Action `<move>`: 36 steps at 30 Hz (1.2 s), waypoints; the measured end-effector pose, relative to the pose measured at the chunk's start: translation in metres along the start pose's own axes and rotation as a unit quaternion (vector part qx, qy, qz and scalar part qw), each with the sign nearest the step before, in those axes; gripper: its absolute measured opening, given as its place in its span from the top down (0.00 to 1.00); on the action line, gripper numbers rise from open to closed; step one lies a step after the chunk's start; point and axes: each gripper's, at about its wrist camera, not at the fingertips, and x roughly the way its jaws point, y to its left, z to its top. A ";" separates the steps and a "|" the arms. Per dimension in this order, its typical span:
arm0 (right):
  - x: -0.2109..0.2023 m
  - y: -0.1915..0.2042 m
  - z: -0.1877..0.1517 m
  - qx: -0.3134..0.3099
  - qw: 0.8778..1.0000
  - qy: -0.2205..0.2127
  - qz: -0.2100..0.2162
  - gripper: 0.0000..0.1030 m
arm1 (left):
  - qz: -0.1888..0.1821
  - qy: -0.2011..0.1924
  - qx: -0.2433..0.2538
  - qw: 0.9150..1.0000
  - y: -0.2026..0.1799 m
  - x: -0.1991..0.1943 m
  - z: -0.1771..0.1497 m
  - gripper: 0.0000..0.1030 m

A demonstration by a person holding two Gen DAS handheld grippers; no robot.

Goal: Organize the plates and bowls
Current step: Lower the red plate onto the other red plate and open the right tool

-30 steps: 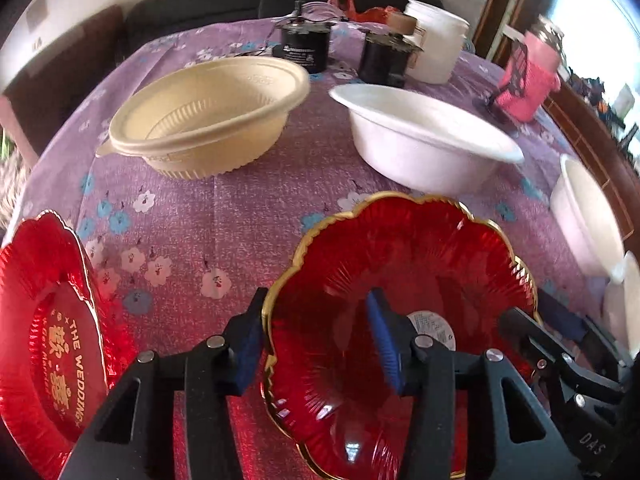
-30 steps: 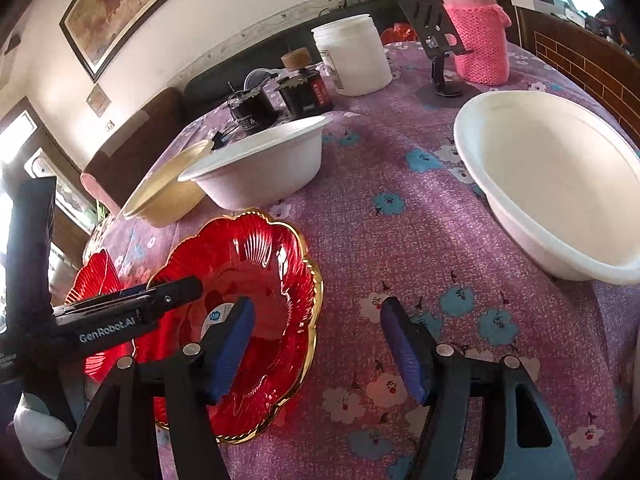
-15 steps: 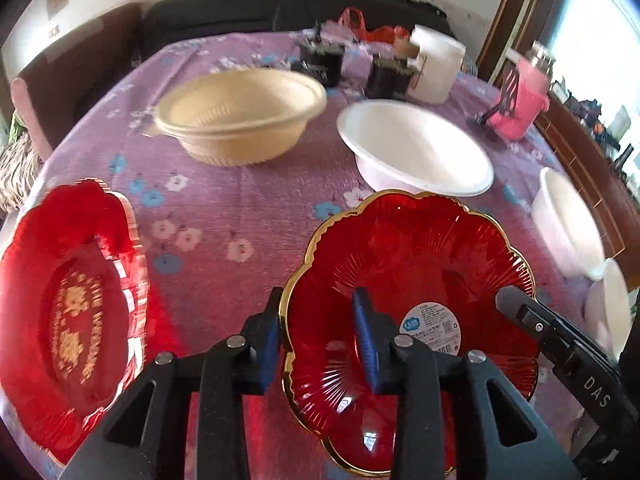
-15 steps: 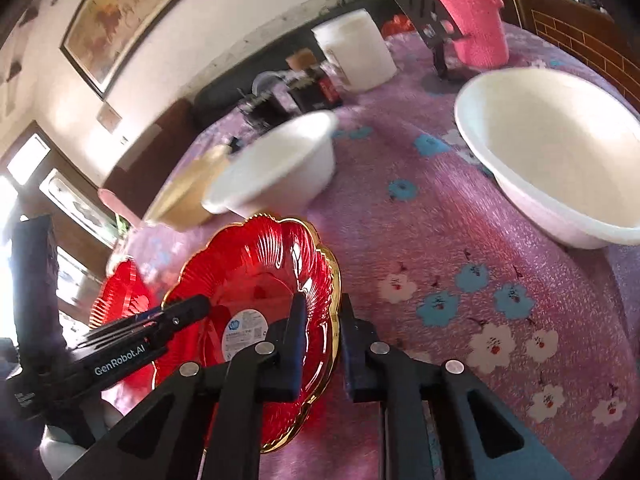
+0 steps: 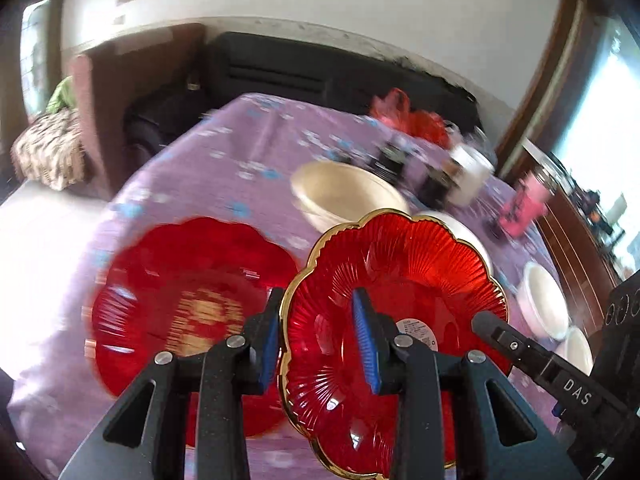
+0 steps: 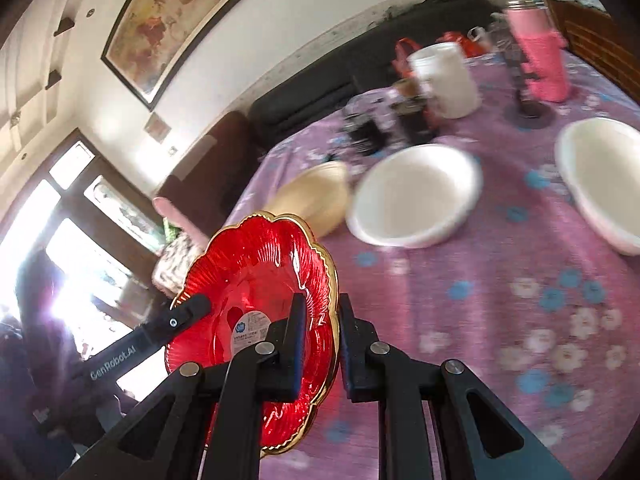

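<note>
A red gold-rimmed plate (image 5: 404,280) is lifted off the table and tilted. My left gripper (image 5: 318,340) is shut on its left rim. My right gripper (image 6: 320,344) is shut on its right rim; the plate also shows in the right wrist view (image 6: 256,276). A second red plate (image 5: 180,304) with gold lettering lies on the purple tablecloth just left of the held plate. A cream bowl (image 5: 344,192) and a white bowl (image 6: 416,196) stand behind. Another white bowl (image 6: 600,184) stands at the right.
A white jar (image 6: 448,80), dark jars (image 6: 412,116), a pink bottle (image 6: 540,56) and a phone stand sit at the table's far side. A dark sofa (image 5: 320,76) lies beyond. The table edge (image 5: 100,216) runs along the left.
Both grippers closed on the gold-rimmed plate, then lifted it off the table and carried it left toward the lettered plate. The views are blurred from the motion.
</note>
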 end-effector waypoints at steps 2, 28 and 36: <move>0.020 0.024 0.001 -0.010 1.000 0.014 0.009 0.84 | 0.013 -0.007 -0.016 1.000 0.023 -0.005 0.003 0.68; 0.180 0.098 -0.033 -0.132 0.979 0.125 -0.090 0.82 | 0.090 0.024 -0.071 0.993 0.124 0.041 -0.009 0.46; 0.178 0.114 -0.039 -0.194 0.969 0.101 -0.116 0.64 | 0.116 -0.048 -0.053 0.991 0.115 -0.003 0.002 0.30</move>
